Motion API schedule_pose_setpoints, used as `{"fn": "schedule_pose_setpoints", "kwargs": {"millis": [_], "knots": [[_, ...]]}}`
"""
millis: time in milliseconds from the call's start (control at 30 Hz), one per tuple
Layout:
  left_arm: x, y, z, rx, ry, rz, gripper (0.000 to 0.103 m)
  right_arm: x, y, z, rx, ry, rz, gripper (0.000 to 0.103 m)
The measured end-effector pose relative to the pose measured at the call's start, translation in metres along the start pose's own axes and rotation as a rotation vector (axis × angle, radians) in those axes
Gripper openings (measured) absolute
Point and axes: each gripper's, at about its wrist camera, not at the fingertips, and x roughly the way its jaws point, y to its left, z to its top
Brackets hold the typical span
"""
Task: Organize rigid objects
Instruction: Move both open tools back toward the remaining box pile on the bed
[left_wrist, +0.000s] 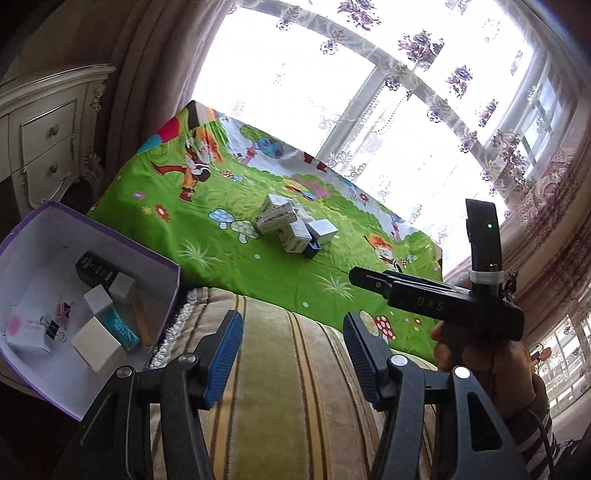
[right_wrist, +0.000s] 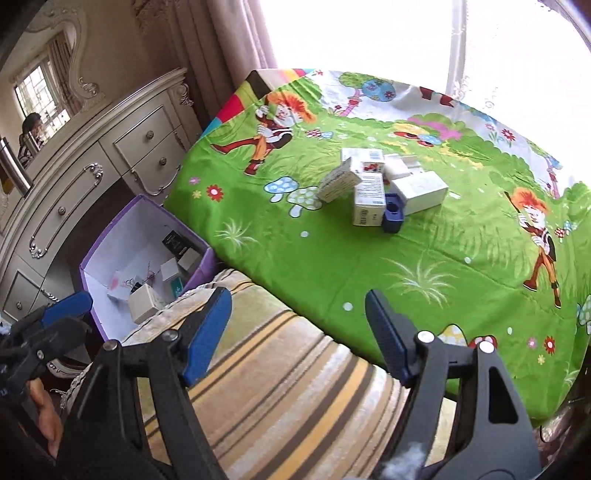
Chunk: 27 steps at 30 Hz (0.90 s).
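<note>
A pile of small white boxes (right_wrist: 369, 184) with a small dark blue box (right_wrist: 393, 216) lies in the middle of the green cartoon cloth (right_wrist: 332, 258). The pile also shows in the left wrist view (left_wrist: 291, 225). A purple-rimmed open box (right_wrist: 101, 247) at the left holds several small boxes and binder clips; it also shows in the left wrist view (left_wrist: 168, 291). My left gripper (left_wrist: 293, 336) is open and empty over the striped cushion (left_wrist: 288, 387). My right gripper (right_wrist: 299, 325) is open and empty, also over the cushion, short of the cloth's near edge.
A cream dresser (right_wrist: 92, 173) with drawers and a mirror stands at the left behind the purple box. Curtains and a bright window (left_wrist: 295, 81) lie beyond the cloth. The right gripper's body and the hand holding it (left_wrist: 443, 302) show in the left wrist view.
</note>
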Motion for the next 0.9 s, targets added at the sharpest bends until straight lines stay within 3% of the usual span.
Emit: {"fn": "schedule_pose_setpoints", "kwargs": {"millis": [200,267,367,400,433,600,633,700,800,900], "knots": [[0.008,-0.074,-0.023,0.252,0.079,-0.177,0.057,-0.026,-0.066,-0.009,0.11,-0.033,-0.107,0.079],[0.011,-0.088,-0.028,0.329,0.076,-0.155,0.057,-0.031,-0.08,-0.012,0.128,-0.038,-0.126,0.08],[0.024,-0.09,-0.033,0.335,0.135,-0.151,0.057,-0.035,-0.095,-0.016,0.158,-0.045,-0.128,0.08],[0.028,-0.091,-0.034,0.339,0.151,-0.163,0.052,-0.035,-0.099,-0.016,0.166,-0.046,-0.129,0.08],[0.029,-0.095,-0.036,0.364,0.156,-0.157,0.039,-0.035,-0.102,-0.017,0.175,-0.046,-0.129,0.08],[0.039,-0.116,-0.048,0.475,0.192,-0.134,0.034,-0.03,-0.111,-0.018,0.196,-0.044,-0.114,0.08],[0.04,-0.117,-0.047,0.478,0.188,-0.133,0.025,-0.029,-0.112,-0.018,0.196,-0.043,-0.109,0.08],[0.045,-0.11,-0.041,0.448,0.168,-0.048,0.017,-0.028,-0.112,-0.02,0.203,-0.044,-0.101,0.08],[0.058,-0.091,-0.024,0.409,0.122,0.149,0.017,-0.03,-0.112,-0.021,0.212,-0.053,-0.091,0.08],[0.069,-0.083,-0.008,0.427,0.079,0.283,0.017,-0.028,-0.11,-0.022,0.216,-0.052,-0.072,0.08]]}}
